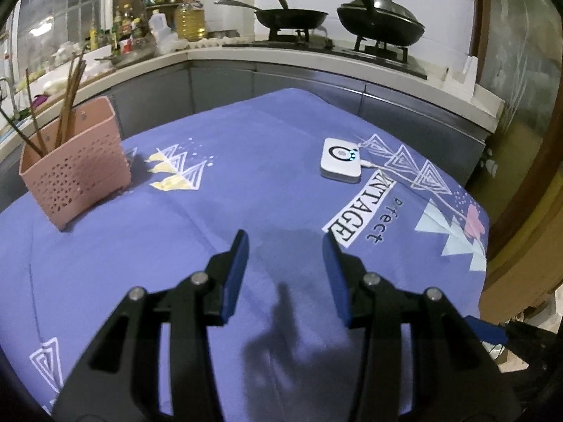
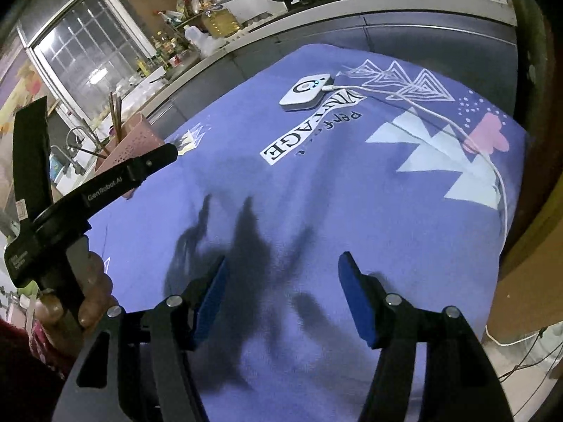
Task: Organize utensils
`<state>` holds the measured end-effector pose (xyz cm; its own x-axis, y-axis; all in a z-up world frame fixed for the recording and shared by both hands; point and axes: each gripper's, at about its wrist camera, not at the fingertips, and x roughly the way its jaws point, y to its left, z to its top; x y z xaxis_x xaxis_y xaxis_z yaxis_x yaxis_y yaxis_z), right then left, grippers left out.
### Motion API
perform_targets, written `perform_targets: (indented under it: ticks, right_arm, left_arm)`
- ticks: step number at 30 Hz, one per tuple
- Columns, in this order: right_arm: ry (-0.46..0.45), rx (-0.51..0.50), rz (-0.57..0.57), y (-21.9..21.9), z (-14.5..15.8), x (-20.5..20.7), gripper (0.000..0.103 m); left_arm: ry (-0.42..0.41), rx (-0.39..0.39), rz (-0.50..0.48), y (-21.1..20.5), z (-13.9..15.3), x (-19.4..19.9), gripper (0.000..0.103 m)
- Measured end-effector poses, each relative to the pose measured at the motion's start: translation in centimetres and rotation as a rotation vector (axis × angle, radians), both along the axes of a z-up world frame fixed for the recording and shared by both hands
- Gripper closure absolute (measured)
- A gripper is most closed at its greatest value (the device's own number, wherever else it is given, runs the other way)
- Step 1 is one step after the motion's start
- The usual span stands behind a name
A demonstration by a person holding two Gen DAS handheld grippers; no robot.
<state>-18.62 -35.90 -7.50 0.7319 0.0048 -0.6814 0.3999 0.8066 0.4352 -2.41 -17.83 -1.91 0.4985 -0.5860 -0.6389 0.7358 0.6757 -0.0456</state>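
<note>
A pink perforated utensil holder (image 1: 75,172) stands upright at the left of the purple-clothed table (image 1: 246,190), with several brown chopsticks (image 1: 70,102) sticking up out of it. My left gripper (image 1: 285,242) is open and empty, above the cloth, right of and nearer than the holder. My right gripper (image 2: 281,263) is open and empty above the cloth. The holder (image 2: 133,142) and chopsticks (image 2: 116,116) show far left in the right wrist view, partly hidden by the left gripper's black body (image 2: 88,193) held in a hand. No loose utensils show on the cloth.
A white box with a lit ring (image 1: 341,161) lies at the table's far right, its white cable (image 2: 440,116) running to the right edge. Behind the table is a kitchen counter (image 1: 316,59) with two black pans (image 1: 292,17) and bottles (image 1: 190,21).
</note>
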Motion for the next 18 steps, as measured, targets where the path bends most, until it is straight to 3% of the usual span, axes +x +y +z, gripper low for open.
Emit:
perform_targets:
  ticks: [11,18]
  right_arm:
    - [-0.004,0.001,0.011,0.8,0.3,-0.2,0.039]
    - [-0.019,-0.016,-0.024,1.0,0.9,-1.5,0.039]
  left_arm:
    - [-0.025,-0.026,0.065,2.0,1.2,-0.3,0.061]
    - [-0.037,-0.027,0.047,2.2,1.4,-1.5,0.061]
